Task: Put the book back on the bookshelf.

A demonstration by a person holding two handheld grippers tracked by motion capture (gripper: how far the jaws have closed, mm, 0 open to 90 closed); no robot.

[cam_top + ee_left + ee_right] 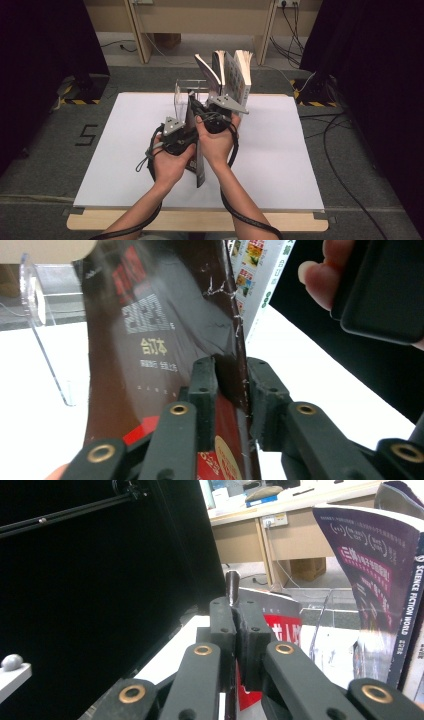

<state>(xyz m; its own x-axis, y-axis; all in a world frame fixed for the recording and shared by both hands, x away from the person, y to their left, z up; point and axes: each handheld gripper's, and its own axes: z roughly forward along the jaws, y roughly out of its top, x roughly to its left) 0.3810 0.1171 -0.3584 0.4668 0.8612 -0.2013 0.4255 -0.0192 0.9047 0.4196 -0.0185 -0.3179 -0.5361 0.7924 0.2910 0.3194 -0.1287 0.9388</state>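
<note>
Left gripper (231, 390): black jaws clenched on the spine edge of the thin dark brown glossy book (165, 340), near its lower end
Right gripper (239, 625): jaws pressed together on the same book's top edge, a thin dark strip rising between the pads
Book's place: held on edge above the white bench top (280, 160), between both hands, in front of the stand
Book's axis: long axis runs from the person out toward the stand; covers upright
Clear acrylic book stand (182, 95): holds paperbacks upright at its right side, fanned open at the top; left part bare
Left gripper view adds: white and red cover print, creases along the spine
Right gripper view adds: purple paperback with white spine lettering (385, 580) close by at right
</note>
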